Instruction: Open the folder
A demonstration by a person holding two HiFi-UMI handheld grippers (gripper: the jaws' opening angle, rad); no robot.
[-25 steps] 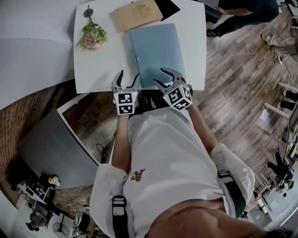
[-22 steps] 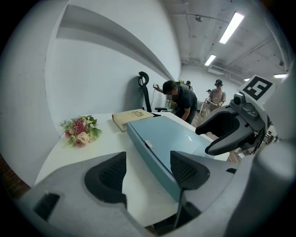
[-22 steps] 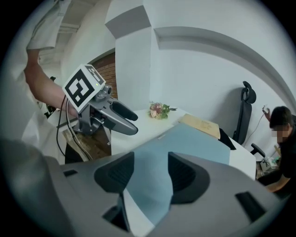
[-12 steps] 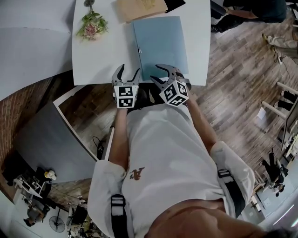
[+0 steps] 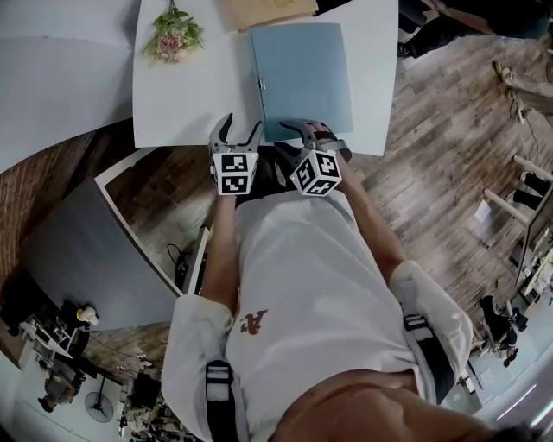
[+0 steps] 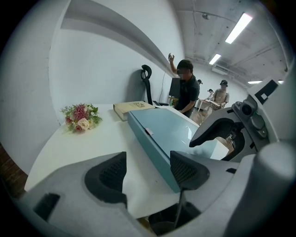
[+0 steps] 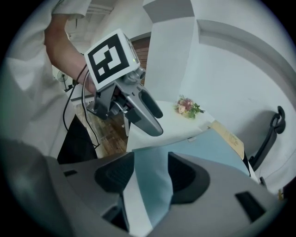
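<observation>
A closed light-blue folder (image 5: pixel 298 78) lies flat on the white table (image 5: pixel 190 104), its spine toward the left. My right gripper (image 5: pixel 291 138) hangs open over the folder's near left corner. In the right gripper view that corner (image 7: pixel 152 180) shows through the gap between the jaws, and the pads are not pressing on it. My left gripper (image 5: pixel 240 129) is open and empty just left of the folder, over the table's near edge. In the left gripper view the folder's spine (image 6: pixel 152 141) runs past the right jaw.
A small flower bouquet (image 5: pixel 175 36) lies at the table's far left. A tan book (image 5: pixel 268 10) sits behind the folder. People (image 6: pixel 187 90) stand beyond the table's far side. Wood floor (image 5: pixel 432 129) lies to the right and a grey panel (image 5: pixel 86 250) below left.
Both grippers have come forward and down toward the table's near edge. The right one has rolled and now sits over the folder's near corner.
</observation>
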